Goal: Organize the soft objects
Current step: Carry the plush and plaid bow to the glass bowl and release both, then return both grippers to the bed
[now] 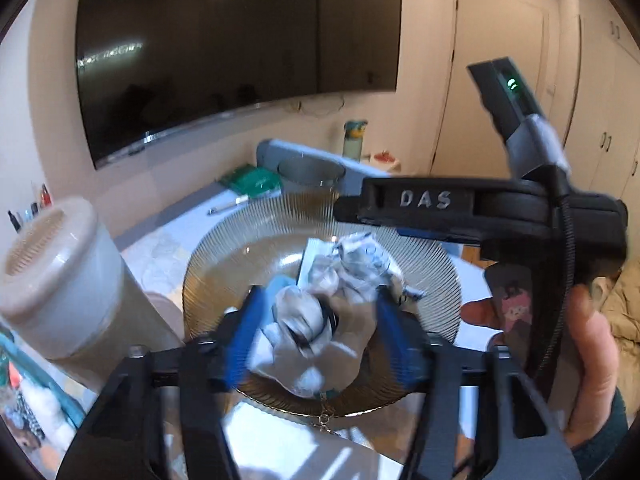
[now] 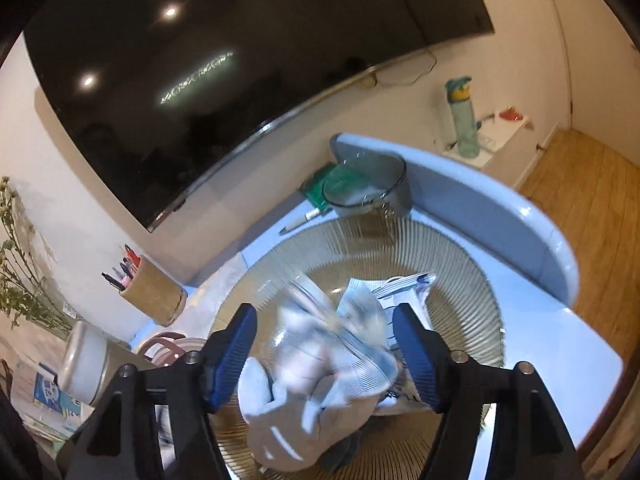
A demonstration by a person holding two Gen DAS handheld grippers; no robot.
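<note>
- The soft stuff, a crumpled pale cloth bundle (image 1: 316, 312), is sitting in the ribbed glass plate (image 1: 224, 264) on the table (image 2: 576, 344).
- Left gripper (image 1: 316, 316): jaws released, spread either side of the bundle, not squeezing it.
- Right gripper (image 2: 324, 356): same deal, jaws apart around the cloth.

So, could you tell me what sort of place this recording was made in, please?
Probably a home living room: a large wall-mounted TV, a wooden floor and closet doors surround a cluttered table.
</note>
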